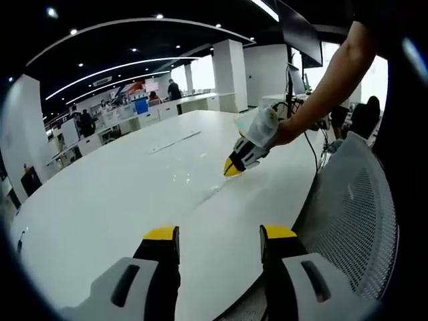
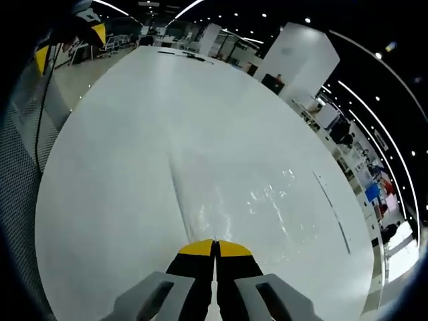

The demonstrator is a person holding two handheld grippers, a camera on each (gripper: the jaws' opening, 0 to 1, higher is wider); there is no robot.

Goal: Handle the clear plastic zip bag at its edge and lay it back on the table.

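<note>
While left tongs (image 1: 219, 242) gape (empty), right tongs (image 2: 215, 248) pinch zip bag (image 2: 261, 200) edge.

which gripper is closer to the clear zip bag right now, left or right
Right. The right gripper has its jaws closed at the edge of the clear plastic zip bag lying flat on the white table. The left gripper is open, back at the table's near edge, apart from the bag.

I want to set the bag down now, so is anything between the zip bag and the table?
Nothing visible. The clear zip bag already lies on the white table, its near edge at the closed right gripper.
</note>
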